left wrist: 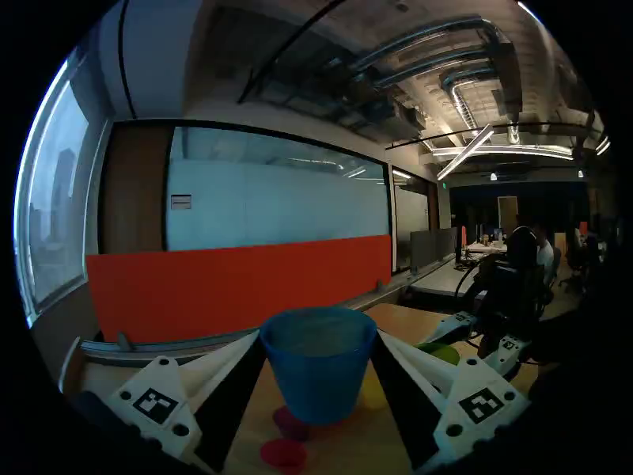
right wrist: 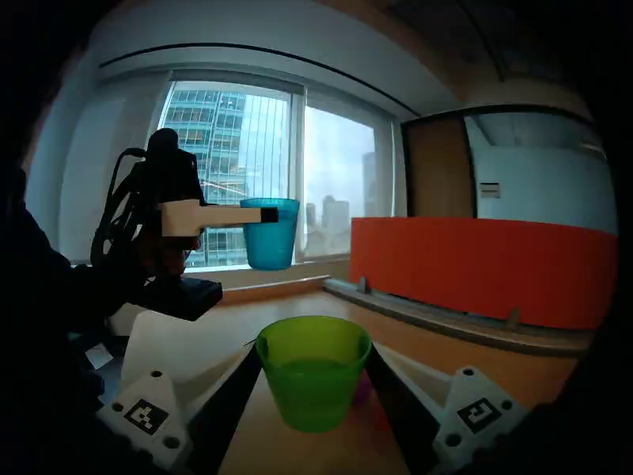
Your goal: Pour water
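- Markings we can make out: square black-and-white tags (left wrist: 154,404) on the fingers of both grippers, and a small sign (left wrist: 181,201) on the glass wall. The sign is too small for us to read.
- Left gripper (left wrist: 318,336): jaws clamped on the blue cup (left wrist: 319,372), one finger on each side, cup upright.
- Right gripper (right wrist: 314,348): jaws clamped on the green cup (right wrist: 314,380), also upright and low over the bench (right wrist: 490,368). We cannot tell if it touches the bench.
- We cannot tell the fill level of either cup.
- Pink discs (left wrist: 283,454) lie on the bench just below the blue cup.
- The left gripper view gives us ceiling ducts (left wrist: 427,47) and a light strip (left wrist: 467,150). It also shows the right gripper off to the right, with the green cup between its fingers.
- The right gripper view gives us a window (right wrist: 229,142) with towers outside. The left gripper shows side-on here, holding the blue cup in the air, well above the bench, higher than the green cup and to its left.
- In both views we see the orange divider (left wrist: 237,285) along the back of the bench.
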